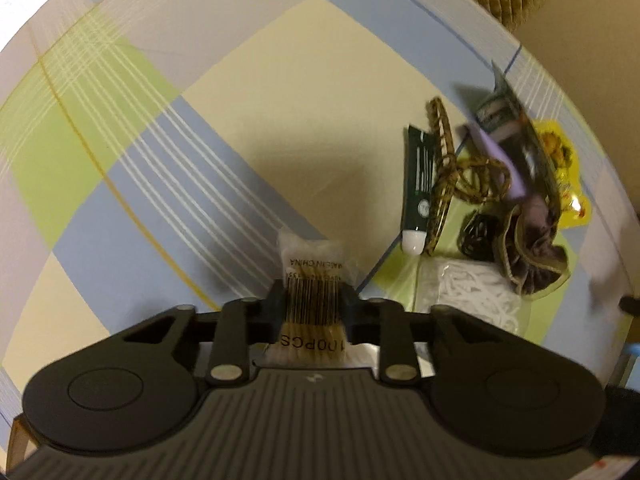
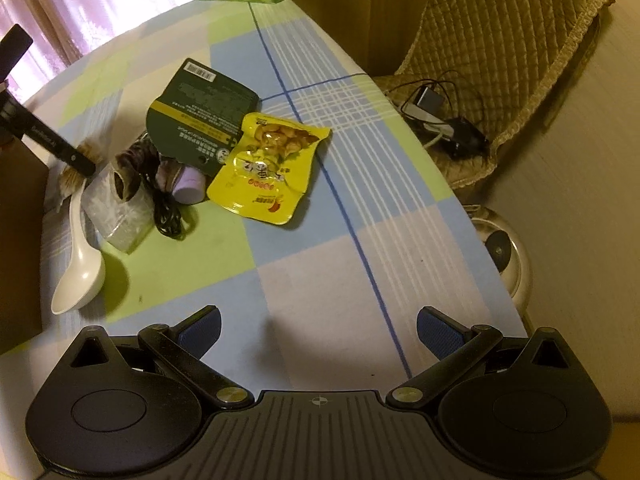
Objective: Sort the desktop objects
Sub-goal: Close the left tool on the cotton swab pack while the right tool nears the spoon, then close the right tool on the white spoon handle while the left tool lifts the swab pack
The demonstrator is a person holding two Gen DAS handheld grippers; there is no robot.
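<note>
Clear plastic cotton swab packet (image 1: 314,280) is pinched mid-body in left gripper (image 1: 312,300), raised off checked tablecloth (image 1: 280,120), likely for relocation from clutter. Right gripper (image 2: 318,330) hovers spread, empty.

Tablecloth (image 2: 320,264): matt checked cloth. Snack pouch (image 2: 264,168): glossy yellow plastic. Spoon (image 2: 80,268): smooth glossy white. Chair cover (image 2: 500,60), 2 o'clock: quilted fabric.

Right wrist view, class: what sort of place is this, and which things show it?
Probably a home living or dining room: a checked tablecloth, a quilted chair cover, curtains, and a charger with cables on the chair seat.
</note>
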